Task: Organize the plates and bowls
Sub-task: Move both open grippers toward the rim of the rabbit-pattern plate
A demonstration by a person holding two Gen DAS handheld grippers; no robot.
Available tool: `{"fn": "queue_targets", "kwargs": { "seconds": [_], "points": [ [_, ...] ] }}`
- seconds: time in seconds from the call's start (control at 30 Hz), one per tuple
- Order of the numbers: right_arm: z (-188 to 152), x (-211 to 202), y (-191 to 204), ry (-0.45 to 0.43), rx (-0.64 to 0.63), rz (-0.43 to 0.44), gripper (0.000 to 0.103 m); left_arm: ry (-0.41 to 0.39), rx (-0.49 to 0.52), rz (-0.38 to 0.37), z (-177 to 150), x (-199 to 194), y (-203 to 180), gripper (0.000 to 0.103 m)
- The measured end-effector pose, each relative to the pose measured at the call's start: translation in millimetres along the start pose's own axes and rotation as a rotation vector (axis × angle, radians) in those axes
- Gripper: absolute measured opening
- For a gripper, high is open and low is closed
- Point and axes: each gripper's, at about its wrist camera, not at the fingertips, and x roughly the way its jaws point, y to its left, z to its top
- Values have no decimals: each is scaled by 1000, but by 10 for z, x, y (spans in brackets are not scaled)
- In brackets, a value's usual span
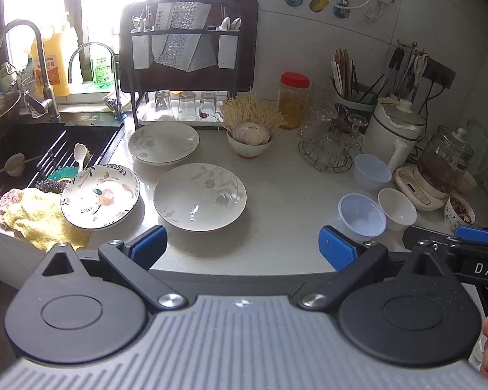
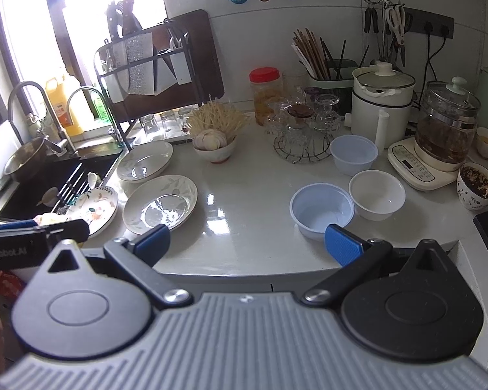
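Note:
Three plates lie on the white counter: a near grey-leaf plate, a far grey-leaf plate, and a flower-patterned plate resting on a yellow cloth. To the right stand two clear plastic bowls and a white ceramic bowl. My left gripper is open and empty at the counter's front edge. My right gripper is open and empty, its right finger in front of the near plastic bowl.
A sink with a rack is at left, beside a yellow cloth. A bowl of garlic, enoki mushrooms, a jar, a glass stand, a white pot, a kettle and a spice bowl crowd the back and right.

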Motion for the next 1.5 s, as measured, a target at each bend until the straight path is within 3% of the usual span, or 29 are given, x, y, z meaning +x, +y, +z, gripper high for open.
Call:
{"fn": "queue_targets", "kwargs": {
  "seconds": [0.43, 1.1, 1.5],
  "points": [
    [5, 127, 329, 20, -10, 15, 103, 6, -8, 11, 58, 42, 373, 101],
    [-13, 443, 1094, 67, 53, 25, 103, 24, 3, 47, 133, 56, 1485, 101],
    [82, 609, 1370, 52, 17, 50, 103, 38, -60, 84, 94, 106, 1793, 101]
  ]
}}
